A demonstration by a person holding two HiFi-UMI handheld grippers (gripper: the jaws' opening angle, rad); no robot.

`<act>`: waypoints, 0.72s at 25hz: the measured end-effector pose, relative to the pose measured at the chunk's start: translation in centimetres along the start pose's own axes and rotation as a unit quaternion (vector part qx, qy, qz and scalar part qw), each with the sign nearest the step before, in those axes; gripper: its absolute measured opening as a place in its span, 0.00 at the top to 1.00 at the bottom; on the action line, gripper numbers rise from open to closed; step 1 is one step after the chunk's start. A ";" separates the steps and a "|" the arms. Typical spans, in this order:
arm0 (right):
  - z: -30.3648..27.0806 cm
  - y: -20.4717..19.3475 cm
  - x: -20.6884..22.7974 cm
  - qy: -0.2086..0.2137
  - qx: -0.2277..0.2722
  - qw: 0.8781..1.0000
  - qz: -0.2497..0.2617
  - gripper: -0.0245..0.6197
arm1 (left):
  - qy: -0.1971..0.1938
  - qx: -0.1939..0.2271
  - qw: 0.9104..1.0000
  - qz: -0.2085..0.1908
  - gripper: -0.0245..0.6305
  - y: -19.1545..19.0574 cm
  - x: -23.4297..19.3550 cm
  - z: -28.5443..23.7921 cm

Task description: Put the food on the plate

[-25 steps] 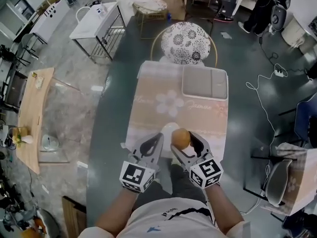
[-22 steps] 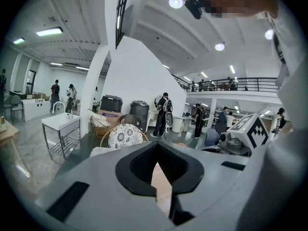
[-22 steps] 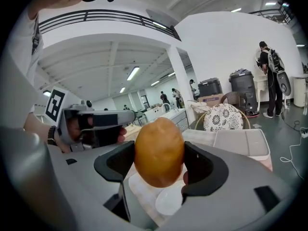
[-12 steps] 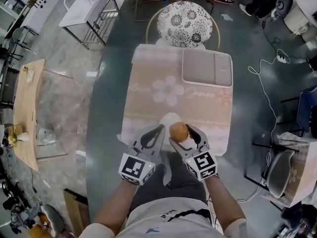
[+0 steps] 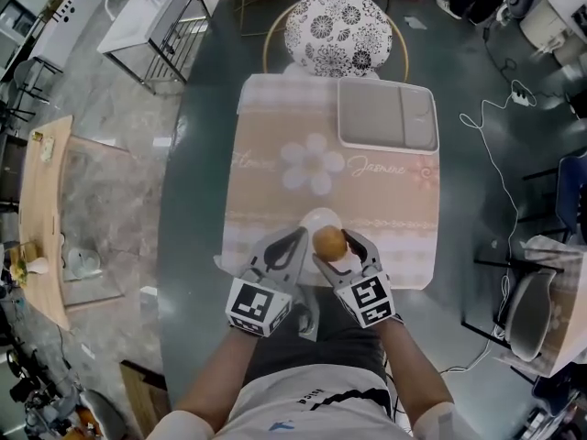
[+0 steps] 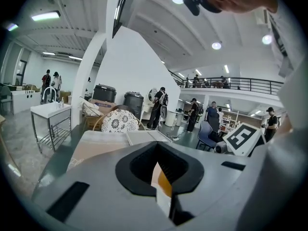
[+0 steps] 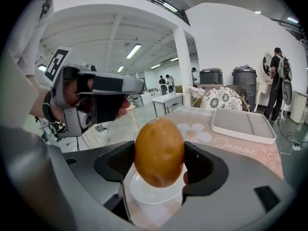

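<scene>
A brown potato (image 5: 328,242) is held between the jaws of my right gripper (image 5: 332,246), which is shut on it. In the right gripper view the potato (image 7: 159,151) hangs just above a small white plate (image 7: 153,190), not touching it. The plate (image 5: 319,218) lies on the pink tablecloth near the table's front edge, and the potato is over its near rim. My left gripper (image 5: 295,242) is close on the left of the potato, jaws shut with nothing in them. A sliver of the potato (image 6: 165,183) shows through the left gripper's jaw opening.
A grey rectangular tray (image 5: 387,115) lies at the far right of the pink tablecloth (image 5: 275,200). A patterned round chair (image 5: 335,23) stands beyond the far end of the dark glass table (image 5: 197,209). People stand far off in the hall.
The head view has shifted, so the table sits slightly lower in the picture. Both grippers and the potato hold nearly the same place over the plate.
</scene>
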State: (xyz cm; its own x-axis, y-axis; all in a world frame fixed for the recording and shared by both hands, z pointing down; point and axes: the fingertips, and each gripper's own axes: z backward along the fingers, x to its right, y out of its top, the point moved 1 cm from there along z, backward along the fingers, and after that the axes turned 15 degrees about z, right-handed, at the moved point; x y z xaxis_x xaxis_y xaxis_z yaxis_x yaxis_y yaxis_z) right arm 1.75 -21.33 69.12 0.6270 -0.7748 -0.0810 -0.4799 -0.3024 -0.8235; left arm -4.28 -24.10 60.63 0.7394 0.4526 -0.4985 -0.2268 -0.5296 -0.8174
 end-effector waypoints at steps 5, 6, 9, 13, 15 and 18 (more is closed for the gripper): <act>-2.4 -3.0 -0.5 0.008 -0.029 0.999 0.023 0.49 | 0.000 -0.002 1.000 -0.003 0.95 -1.6 -1.5 -0.8; -2.8 -3.5 -0.5 0.008 -0.034 0.999 0.027 0.49 | 0.000 -0.002 1.000 -0.003 0.95 -1.8 -1.8 -0.9; -3.9 -4.9 -0.9 0.013 -0.051 0.998 0.040 0.49 | 0.001 -0.003 1.000 -0.001 0.95 -2.5 -2.4 -1.1; -5.1 -6.4 -1.5 0.023 -0.076 0.994 0.069 0.49 | 0.004 -0.003 1.000 0.001 0.95 -3.0 -3.1 -1.3; -5.5 -6.9 -1.7 0.026 -0.090 0.992 0.088 0.49 | 0.005 -0.002 1.000 0.002 0.95 -3.1 -3.3 -1.3; -6.0 -7.8 -2.1 0.035 -0.111 0.987 0.113 0.49 | 0.006 0.000 1.000 0.002 0.95 -3.0 -3.5 -1.3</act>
State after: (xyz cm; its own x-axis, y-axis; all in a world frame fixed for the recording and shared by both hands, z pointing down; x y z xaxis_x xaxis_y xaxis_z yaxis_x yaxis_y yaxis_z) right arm 0.44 -20.67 79.06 0.4490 -0.8700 -0.2036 -0.7302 -0.2260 -0.6447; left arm -5.41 -25.00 65.25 0.7455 0.4421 -0.4988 -0.2303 -0.5314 -0.8152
